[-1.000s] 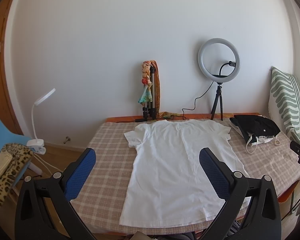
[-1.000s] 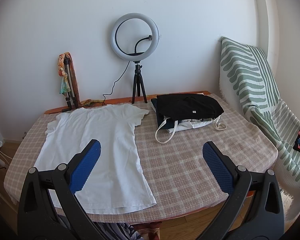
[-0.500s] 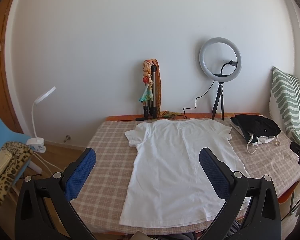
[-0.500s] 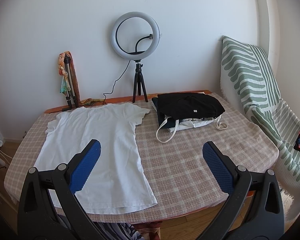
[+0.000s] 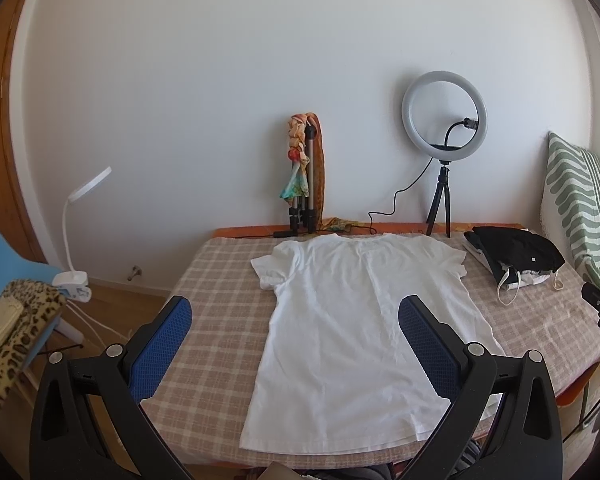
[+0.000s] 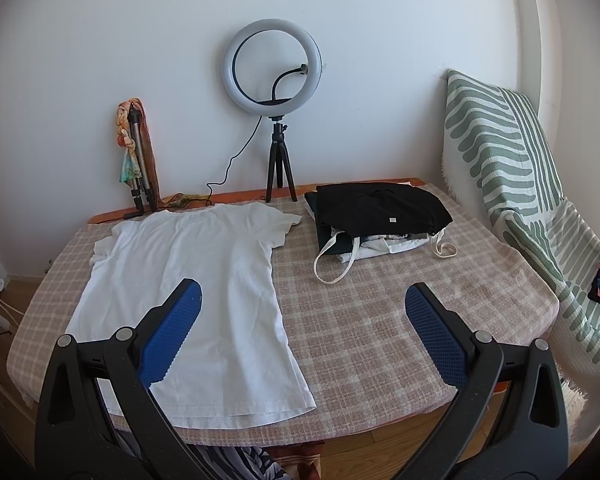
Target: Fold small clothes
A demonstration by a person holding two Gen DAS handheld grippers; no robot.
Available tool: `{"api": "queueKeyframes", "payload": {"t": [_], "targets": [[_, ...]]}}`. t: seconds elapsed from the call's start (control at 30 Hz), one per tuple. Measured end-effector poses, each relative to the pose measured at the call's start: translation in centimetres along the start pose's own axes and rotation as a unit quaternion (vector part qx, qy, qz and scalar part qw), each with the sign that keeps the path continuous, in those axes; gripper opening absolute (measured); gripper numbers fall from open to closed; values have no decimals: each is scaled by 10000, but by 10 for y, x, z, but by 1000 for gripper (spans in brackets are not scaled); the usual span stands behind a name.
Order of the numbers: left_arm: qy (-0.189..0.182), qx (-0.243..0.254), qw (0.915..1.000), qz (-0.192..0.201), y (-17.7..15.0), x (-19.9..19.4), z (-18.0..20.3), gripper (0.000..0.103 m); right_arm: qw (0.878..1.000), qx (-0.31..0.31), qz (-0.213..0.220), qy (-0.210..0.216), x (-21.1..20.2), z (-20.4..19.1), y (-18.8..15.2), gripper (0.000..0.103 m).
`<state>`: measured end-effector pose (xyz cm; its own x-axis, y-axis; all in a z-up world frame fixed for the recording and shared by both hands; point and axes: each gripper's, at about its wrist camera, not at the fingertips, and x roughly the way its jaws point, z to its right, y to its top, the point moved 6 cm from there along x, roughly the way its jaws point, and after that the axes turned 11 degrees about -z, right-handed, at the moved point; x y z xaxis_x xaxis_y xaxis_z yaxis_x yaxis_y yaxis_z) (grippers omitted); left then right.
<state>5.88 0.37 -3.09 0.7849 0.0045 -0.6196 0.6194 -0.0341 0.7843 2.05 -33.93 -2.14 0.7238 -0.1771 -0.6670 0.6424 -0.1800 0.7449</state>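
Left wrist view showed the white T-shirt (image 5: pixel 364 332) spread flat and face-down-looking on the checked desk (image 5: pixel 220 304), collar toward the wall and hem toward the near edge. The left claw (image 5: pixel 296 344) was held above the near edge with its blue pads wide apart and nothing between them. In the right wrist view the right claw (image 6: pixel 304 332) was likewise held open and empty, aimed at bare cloth just beside the shirt's right side. A pile of dark clothes and a tote strap (image 6: pixel 376 220) was seen at the far right of the desk, well apart from the shirt, with a ring light (image 6: pixel 274 68) behind it.

No fold was yet made; the step in hand was judged to be the approach before the first grasp. The next move would call for both claws to be lowered to the shirt, probably at one long side near sleeve and hem, and closed on a single layered edge so that side could be carried inward without the rest being dragged.
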Motion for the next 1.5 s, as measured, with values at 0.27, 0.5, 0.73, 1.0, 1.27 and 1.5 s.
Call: {"api": "queueKeyframes", "payload": {"t": [0.27, 0.5, 0.73, 1.0, 1.27, 1.5], "targets": [[20, -98, 9998, -177, -6, 17, -13, 103, 9999, -161, -26, -1, 10, -10, 1, 103], [-248, -446, 9972, -551, -33, 48, -44, 103, 9983, -293, 28, 502, 28, -37, 33, 103], [-456, -658, 9912, -1056, -73, 81, -70, 103, 9923, -793, -64, 949, 55, -98, 64, 103], [-904, -1049, 9754, -1713, -125, 121, -91, 81, 9755, -1311, -603, 1661, 106, -183, 91, 87], [-1350, -1126, 9650, -1946, -152, 151, -83, 53, 9515, -1492, -986, 2504, 158, -281, 110, 80], [-1654, -1099, 9610, -1925, -156, 167, -75, 48, 9270, -1895, -1660, 2778, 225, -386, 105, 67]]}}
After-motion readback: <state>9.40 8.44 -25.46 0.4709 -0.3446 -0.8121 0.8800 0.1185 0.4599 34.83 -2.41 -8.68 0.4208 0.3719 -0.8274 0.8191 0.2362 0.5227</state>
